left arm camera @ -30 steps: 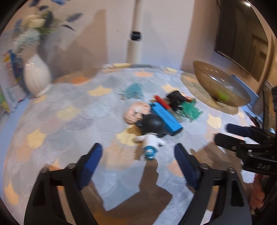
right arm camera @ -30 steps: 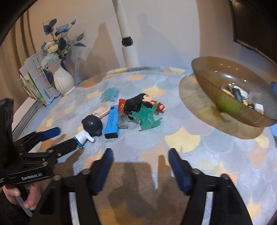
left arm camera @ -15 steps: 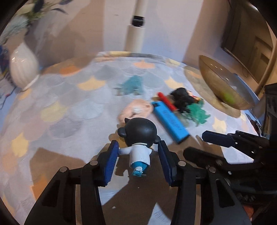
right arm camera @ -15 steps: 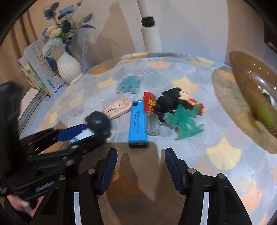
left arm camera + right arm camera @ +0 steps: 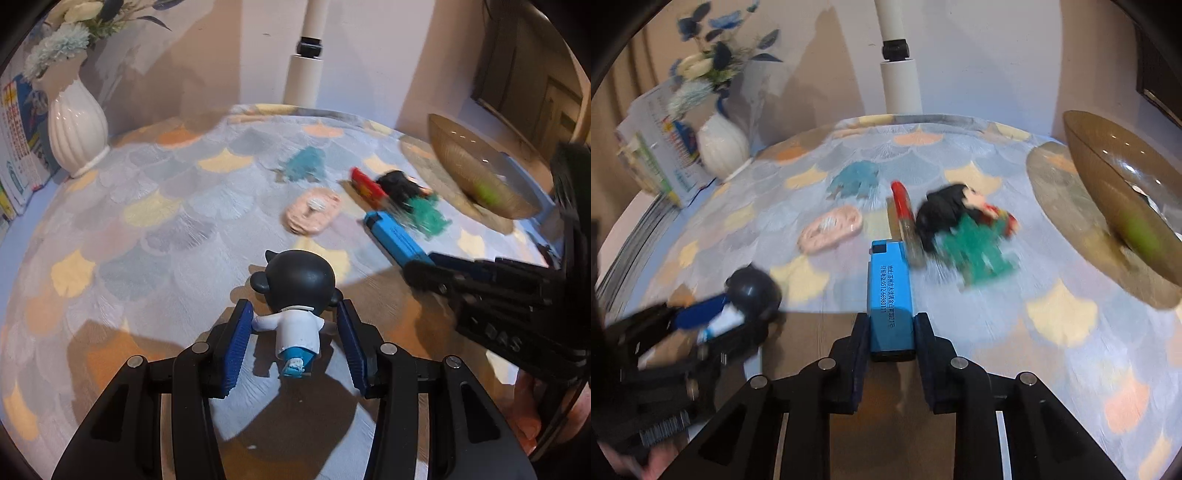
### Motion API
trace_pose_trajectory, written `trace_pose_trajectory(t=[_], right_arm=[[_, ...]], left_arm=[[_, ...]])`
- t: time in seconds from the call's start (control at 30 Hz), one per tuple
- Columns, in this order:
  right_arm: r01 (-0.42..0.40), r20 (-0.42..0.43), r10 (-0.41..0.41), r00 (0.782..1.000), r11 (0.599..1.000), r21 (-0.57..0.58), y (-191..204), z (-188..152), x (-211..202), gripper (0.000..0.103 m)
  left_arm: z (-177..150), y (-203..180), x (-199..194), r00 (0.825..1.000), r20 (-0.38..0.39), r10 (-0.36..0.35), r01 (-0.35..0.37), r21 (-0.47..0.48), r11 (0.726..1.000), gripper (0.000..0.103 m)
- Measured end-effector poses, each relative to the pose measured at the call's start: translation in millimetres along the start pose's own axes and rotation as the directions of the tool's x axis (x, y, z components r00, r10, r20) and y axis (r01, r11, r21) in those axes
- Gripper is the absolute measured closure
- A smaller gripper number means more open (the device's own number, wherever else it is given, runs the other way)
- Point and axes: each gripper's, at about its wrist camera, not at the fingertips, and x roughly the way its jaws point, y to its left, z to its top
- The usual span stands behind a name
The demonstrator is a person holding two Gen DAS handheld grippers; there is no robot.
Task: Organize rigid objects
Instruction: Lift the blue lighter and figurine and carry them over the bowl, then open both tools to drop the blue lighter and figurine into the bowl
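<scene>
A: What changed?

B: Your right gripper [image 5: 891,341] has just closed its jaws; they now pinch the near end of the blue box [image 5: 889,295], which lies flat on the tabletop [image 5: 1052,350]. A second ago it had nothing between them.

A: Left?

B: Your left gripper [image 5: 293,341] narrowed earlier and holds that width. Jaws flank the figurine [image 5: 297,295], its arms touching the pads; firm grip, can't tell. It lies on the tabletop too.

A: Meaning?

B: Both picks look set. Bowl [image 5: 1115,192] is the likely drop.
</scene>
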Motion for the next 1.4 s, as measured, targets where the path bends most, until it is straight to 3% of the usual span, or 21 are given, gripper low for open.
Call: trace_pose_trajectory(t=[0.13, 0.23, 0.43, 0.5, 0.57, 0.6, 0.73, 0.87, 1.07, 1.23, 1.4], right_arm=[[-0.060, -0.037, 0.057, 0.998, 0.996, -0.074, -4.2, -30.3, -21.3, 0.079], [-0.015, -0.037, 0.010, 0.999, 0.991, -0.132, 0.2, -46.8, -31.3, 0.079], [0.042, -0.032, -0.047, 0.998, 0.989, -0.143, 10.7, -33.2, -15.5, 0.075], [0.052, -0.022, -0.056, 0.998, 0.989, -0.141, 13.4, -29.5, -12.6, 0.075], [0.060, -0.009, -0.062, 0.998, 0.987, -0.147, 16.6, -30.1, -12.2, 0.075], [0.059, -0.006, -0.061, 0.998, 0.986, -0.156, 18.1, -30.9, -13.1, 0.076], [-0.008, -0.002, 0.007, 1.000, 0.974, -0.227, 30.2, -39.4, -22.9, 0.079], [-0.080, 0.032, 0.089, 0.995, 0.971, -0.225, 29.3, -44.4, -43.2, 0.079], [-0.042, 0.118, 0.059, 0.991, 0.990, -0.135, -12.3, -28.4, -78.0, 0.079], [0.047, 0.152, -0.041, 0.987, 0.998, -0.039, -68.6, -7.0, -108.0, 0.079], [0.118, 0.217, -0.137, 0.966, 0.988, 0.094, -132.6, 14.0, -143.9, 0.079]], left_arm=[[-7.9, -9.7, -5.6, 0.999, -0.010, -0.042, 0.042, 0.023, 0.999, 0.059], [-12.6, -19.8, -2.3, 1.000, -0.025, -0.012, 0.013, 0.054, 0.998, 0.057], [-13.5, -23.0, 0.7, 0.999, -0.021, 0.039, -0.037, 0.072, 0.997, 0.035], [-12.9, -20.5, 0.3, 0.999, -0.020, 0.038, -0.037, 0.064, 0.997, 0.036], [-12.7, -20.5, 0.4, 0.999, -0.020, 0.038, -0.036, 0.071, 0.997, 0.055], [-14.1, -21.4, -0.8, 0.999, -0.020, 0.033, -0.032, 0.078, 0.996, 0.057], [-15.2, -31.8, 0.4, 0.996, -0.007, 0.084, -0.082, 0.128, 0.988, 0.058], [-14.6, -38.6, -8.7, 0.996, 0.031, 0.081, -0.085, 0.156, 0.984, 0.058], [11.4, -67.4, -28.6, 0.996, 0.090, 0.001, -0.017, 0.176, 0.984, 0.058], [44.5, -116.7, -31.1, 0.989, 0.134, -0.068, 0.028, 0.275, 0.961, 0.058], [83.1, -150.8, -23.3, 0.976, 0.152, -0.153, 0.102, 0.300, 0.948, 0.058]])
